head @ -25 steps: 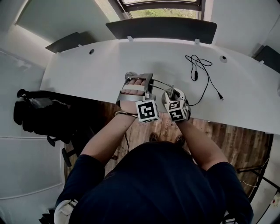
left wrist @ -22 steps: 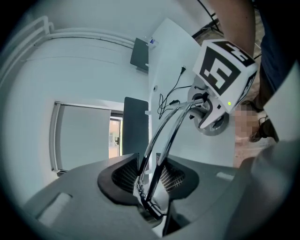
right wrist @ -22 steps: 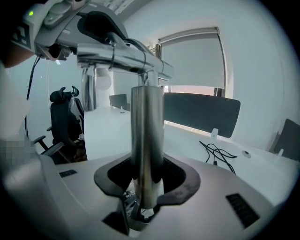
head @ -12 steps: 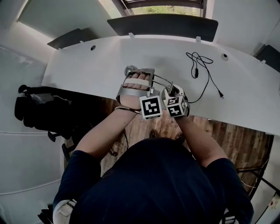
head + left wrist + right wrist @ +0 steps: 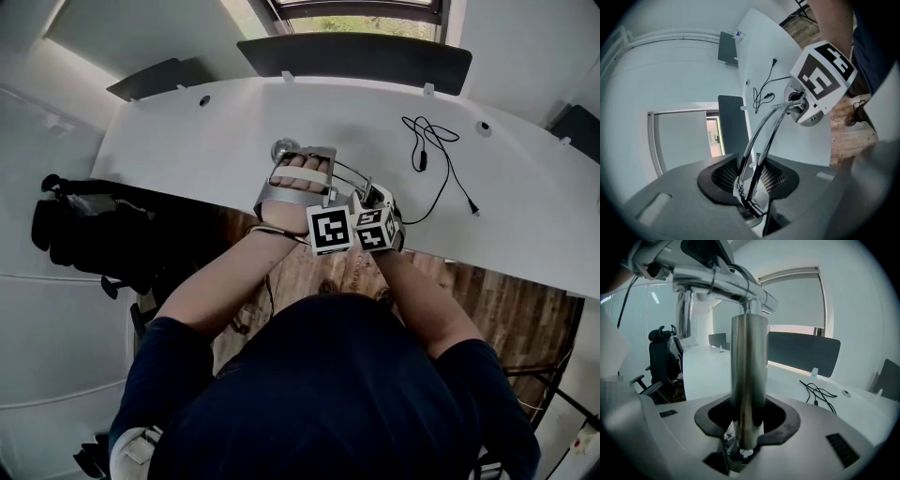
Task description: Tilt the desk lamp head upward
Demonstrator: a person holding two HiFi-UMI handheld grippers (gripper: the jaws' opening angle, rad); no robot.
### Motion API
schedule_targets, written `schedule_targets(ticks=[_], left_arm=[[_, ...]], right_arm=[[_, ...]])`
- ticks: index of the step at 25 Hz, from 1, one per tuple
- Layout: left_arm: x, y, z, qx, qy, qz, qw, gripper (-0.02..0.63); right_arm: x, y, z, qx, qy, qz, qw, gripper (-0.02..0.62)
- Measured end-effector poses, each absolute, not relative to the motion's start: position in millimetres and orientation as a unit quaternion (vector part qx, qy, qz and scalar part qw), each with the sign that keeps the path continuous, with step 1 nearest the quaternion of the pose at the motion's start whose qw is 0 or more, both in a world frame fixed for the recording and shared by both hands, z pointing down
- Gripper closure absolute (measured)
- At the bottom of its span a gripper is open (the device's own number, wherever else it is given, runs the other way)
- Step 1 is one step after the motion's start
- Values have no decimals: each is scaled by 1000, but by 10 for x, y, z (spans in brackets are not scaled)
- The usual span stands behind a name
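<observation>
Both on desk lamp (image 5: 717,280) at near edge of worktop (image 5: 187,150). There's left gripper (image 5: 752,176) clamped on twin rods (image 5: 767,140), rods running straight across to right gripper (image 5: 749,427), itself pinching steel tube (image 5: 749,371) upright to elbow joint (image 5: 750,298). Tilt likely hinges there, left steadying.

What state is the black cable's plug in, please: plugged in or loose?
Loose: the plug lies on the bare desk, in no socket.

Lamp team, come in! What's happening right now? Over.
Left gripper clamped on lamp arm rods. Right gripper closing on steel tube. Cable lies apart, not blocking.
</observation>
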State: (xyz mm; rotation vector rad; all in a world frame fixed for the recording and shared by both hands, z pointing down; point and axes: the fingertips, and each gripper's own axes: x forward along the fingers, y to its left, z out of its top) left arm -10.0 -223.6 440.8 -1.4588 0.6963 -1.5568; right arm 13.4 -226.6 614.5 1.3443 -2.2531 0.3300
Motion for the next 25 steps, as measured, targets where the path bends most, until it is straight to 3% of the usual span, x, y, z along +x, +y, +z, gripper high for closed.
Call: schedule_targets(ticks=[9,15,25], left_arm=[[-108,-2204,4425,-593,282,-616,437,478],[-84,-2087,4403,-637,282,-587,412,425],[-236,-1826,4256,-656,277,-568,412,425]], right_arm=[[126,-2274,6151,481,-830,110,262,439],[180,-2241,6039,487,-829,92,259,396],[329,-1605,5573,462,-856,100,210,393]])
